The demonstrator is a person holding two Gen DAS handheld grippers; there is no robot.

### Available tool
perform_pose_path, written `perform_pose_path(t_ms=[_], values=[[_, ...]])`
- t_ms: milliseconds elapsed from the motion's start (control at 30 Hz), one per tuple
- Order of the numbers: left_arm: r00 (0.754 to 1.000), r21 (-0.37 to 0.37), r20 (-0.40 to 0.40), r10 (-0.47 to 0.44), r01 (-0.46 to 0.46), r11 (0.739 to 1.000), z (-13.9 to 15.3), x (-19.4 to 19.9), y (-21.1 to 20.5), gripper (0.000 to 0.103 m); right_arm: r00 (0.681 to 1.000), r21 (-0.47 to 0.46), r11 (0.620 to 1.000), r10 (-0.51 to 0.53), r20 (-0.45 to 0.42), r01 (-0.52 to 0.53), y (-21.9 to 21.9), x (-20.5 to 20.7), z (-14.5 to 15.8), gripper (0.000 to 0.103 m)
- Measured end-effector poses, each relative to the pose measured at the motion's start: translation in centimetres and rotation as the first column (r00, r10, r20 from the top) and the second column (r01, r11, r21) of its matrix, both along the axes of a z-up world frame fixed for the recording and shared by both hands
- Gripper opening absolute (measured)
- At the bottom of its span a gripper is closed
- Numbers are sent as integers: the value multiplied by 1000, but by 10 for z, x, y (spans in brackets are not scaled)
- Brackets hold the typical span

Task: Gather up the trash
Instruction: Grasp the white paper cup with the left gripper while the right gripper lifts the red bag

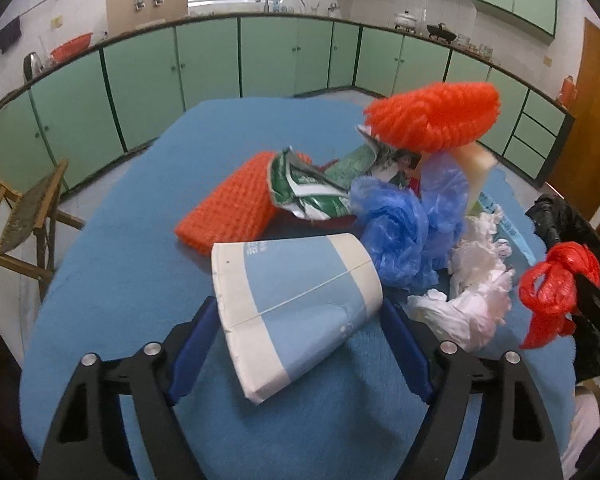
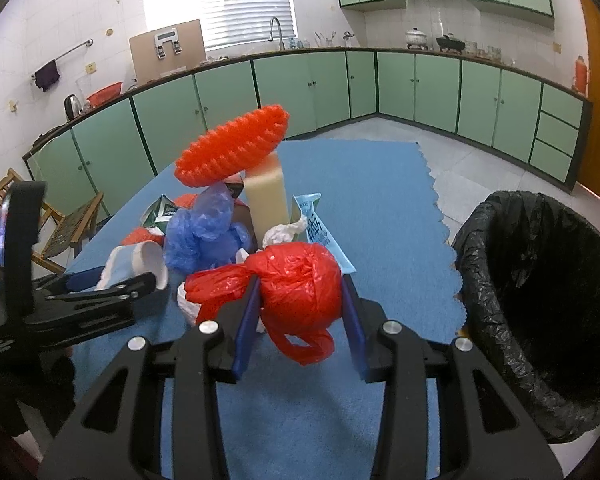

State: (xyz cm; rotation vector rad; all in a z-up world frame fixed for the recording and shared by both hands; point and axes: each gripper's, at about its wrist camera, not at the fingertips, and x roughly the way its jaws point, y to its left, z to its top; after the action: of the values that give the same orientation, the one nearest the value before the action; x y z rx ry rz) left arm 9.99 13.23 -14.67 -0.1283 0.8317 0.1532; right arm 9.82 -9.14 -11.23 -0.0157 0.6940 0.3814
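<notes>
Two claws work over a blue-covered surface (image 1: 140, 208) heaped with trash. The left claw (image 1: 296, 344) straddles a crushed blue-and-white paper cup (image 1: 296, 300) lying on its side at the near edge of the heap; its blue pads (image 1: 192, 344) stand on either side of the cup, and I cannot tell whether they press it. The right claw (image 2: 300, 312) is clamped on a knotted red plastic bag (image 2: 296, 280), held just above the cloth. Behind it lie a crumpled blue bag (image 2: 200, 232), white tissue (image 1: 476, 300), an orange foam net (image 1: 228, 208) and a torn green wrapper (image 1: 304, 192). A black-lined bin (image 2: 540, 304) stands beside the surface, right of the red bag.
</notes>
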Motion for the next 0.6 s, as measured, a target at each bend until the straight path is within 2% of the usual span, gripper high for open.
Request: perform_pose_path(t_ms=[200,400,600], values=[[998,16,68,-8,7,1000,32,-15,-6,79,1000,36,999,-13,27,12,-9,-5,15,38],[986,37,145,-85,80,996,64,-16,-30,79,997,65,997,-49,54,46,-28,-10,37,38],[969,42,183,-165,160,986,80,-3,-64,79,986,61,990,-134,99,129,-67,-15,54,38]])
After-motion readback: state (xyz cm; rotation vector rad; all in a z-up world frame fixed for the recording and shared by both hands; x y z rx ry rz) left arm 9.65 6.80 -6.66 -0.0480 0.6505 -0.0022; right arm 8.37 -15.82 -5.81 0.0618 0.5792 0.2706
